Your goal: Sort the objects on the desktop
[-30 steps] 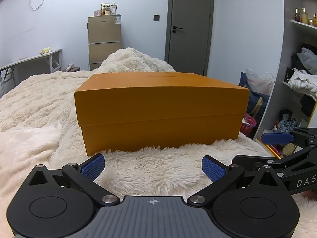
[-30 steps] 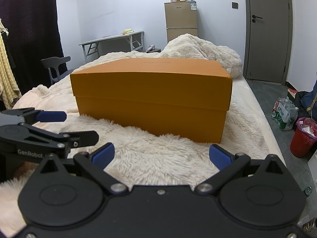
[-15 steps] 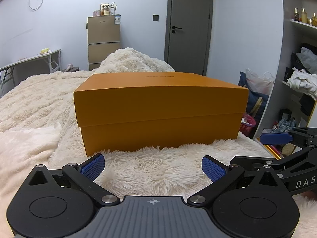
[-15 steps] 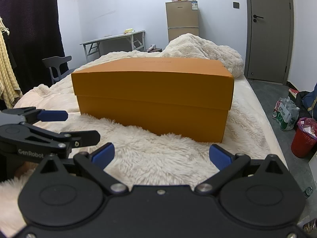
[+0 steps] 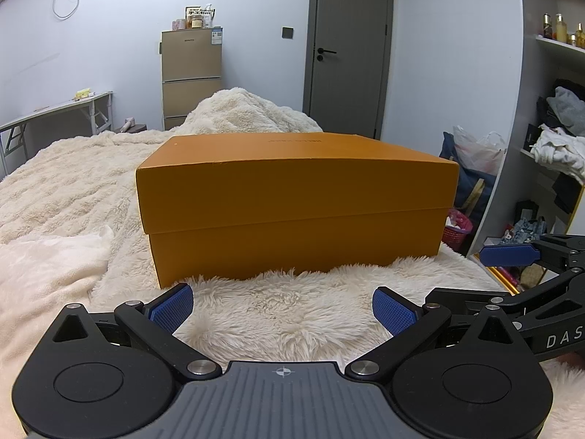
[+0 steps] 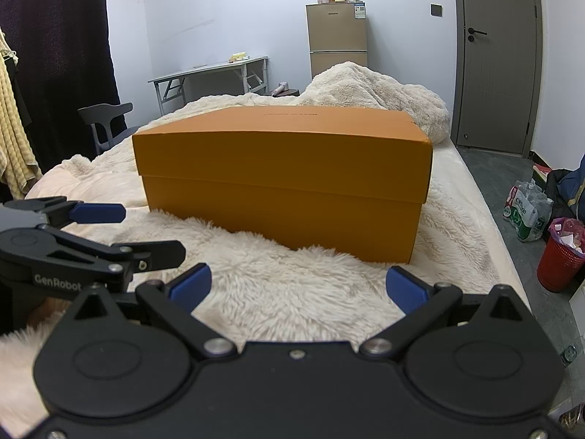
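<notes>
A lidded orange cardboard box (image 5: 296, 201) (image 6: 281, 175) stands on a fluffy cream blanket (image 5: 285, 314) (image 6: 278, 285) spread over a bed. My left gripper (image 5: 281, 309) hangs open just short of the box's near side, with nothing between its blue pads. My right gripper (image 6: 298, 287) is open too, a little back from the box's right front corner. Each view shows the other gripper at its edge: the right gripper (image 5: 512, 278) low on the right, the left gripper (image 6: 109, 230) low on the left. The lid is on, so the inside of the box is hidden.
A bunched blanket heap (image 5: 241, 113) lies behind the box. A folding table (image 6: 208, 73) and a brown cabinet (image 6: 336, 40) stand by the far wall, a door (image 5: 347, 47) beyond. A red bin (image 6: 559, 259) and bags are on the floor to the right, shelves (image 5: 555, 128) beside them.
Both views have crept very slightly closer to the box. The jaws of both grippers are spread as wide as before.
</notes>
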Demonstrator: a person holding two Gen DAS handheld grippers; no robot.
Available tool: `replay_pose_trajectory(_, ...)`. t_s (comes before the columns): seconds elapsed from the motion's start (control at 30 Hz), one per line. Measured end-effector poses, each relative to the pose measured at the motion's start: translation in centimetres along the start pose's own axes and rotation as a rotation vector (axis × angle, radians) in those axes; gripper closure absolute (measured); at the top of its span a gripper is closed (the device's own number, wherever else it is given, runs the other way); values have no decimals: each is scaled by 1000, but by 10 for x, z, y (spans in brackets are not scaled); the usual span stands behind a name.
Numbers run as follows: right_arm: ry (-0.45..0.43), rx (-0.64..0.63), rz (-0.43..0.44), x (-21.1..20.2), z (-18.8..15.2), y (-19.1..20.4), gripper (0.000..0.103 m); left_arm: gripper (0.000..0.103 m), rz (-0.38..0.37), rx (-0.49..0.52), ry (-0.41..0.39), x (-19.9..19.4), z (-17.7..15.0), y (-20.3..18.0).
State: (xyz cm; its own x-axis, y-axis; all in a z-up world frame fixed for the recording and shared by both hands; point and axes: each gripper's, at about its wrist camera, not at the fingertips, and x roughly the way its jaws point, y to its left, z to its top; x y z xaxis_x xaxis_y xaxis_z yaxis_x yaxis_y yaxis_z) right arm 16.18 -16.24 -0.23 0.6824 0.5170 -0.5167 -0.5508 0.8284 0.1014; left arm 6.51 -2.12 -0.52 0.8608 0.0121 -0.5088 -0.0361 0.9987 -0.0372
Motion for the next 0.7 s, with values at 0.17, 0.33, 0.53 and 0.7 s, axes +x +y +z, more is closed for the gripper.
replay_pose_trajectory(0.17, 1, 0, 0, 0, 0, -1, 0, 0, -1, -1, 1, 0, 0, 0)
replay_pose_trajectory(0.33, 2, -1, 1, 0, 0, -1, 0, 0, -1, -1, 4, 1, 0, 1)
replay_pose_trajectory(0.53, 2, 1, 3, 0, 0, -1, 0, 0, -1, -1, 4, 1, 1, 1)
replay_pose_trajectory(0.7, 2, 2, 3, 0, 0, -1, 0, 0, -2, -2, 6, 2, 1, 1)
